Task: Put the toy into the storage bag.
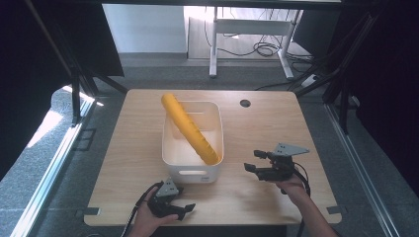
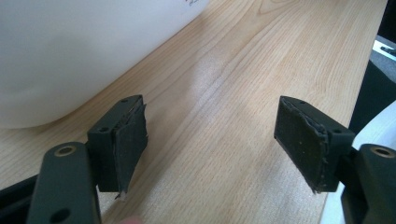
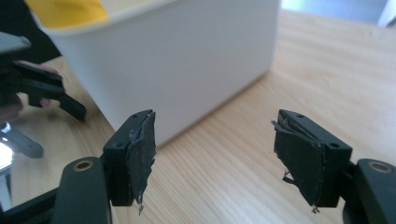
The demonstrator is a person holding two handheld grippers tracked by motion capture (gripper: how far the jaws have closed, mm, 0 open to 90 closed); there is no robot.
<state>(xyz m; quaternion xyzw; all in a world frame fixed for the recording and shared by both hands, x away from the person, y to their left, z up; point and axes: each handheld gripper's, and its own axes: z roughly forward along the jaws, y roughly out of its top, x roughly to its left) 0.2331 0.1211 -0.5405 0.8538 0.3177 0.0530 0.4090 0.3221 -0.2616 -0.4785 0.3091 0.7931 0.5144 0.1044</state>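
A white plastic bin (image 1: 195, 174) stands in the middle of the wooden table (image 1: 128, 148). A long yellow perforated tube (image 1: 190, 128) lies slanted in it, its far end sticking out over the back left rim. My left gripper (image 1: 185, 209) rests near the table's front edge, below the bin, open with nothing between its pads (image 2: 128, 147). My right gripper (image 1: 253, 161) hovers to the right of the bin, open and empty. The bin's wall (image 3: 187, 65) is close ahead in the right gripper view, with the yellow tube (image 3: 65, 11) at its rim. The bin (image 2: 70, 51) also looms in the left gripper view.
A round cable hole (image 1: 245, 103) sits in the table's back right. Dark frame struts (image 1: 79, 79) stand at both sides. A white desk leg (image 1: 213, 44) and cables (image 1: 267, 48) lie on the floor beyond. The left gripper (image 3: 37, 91) appears far off in the right gripper view.
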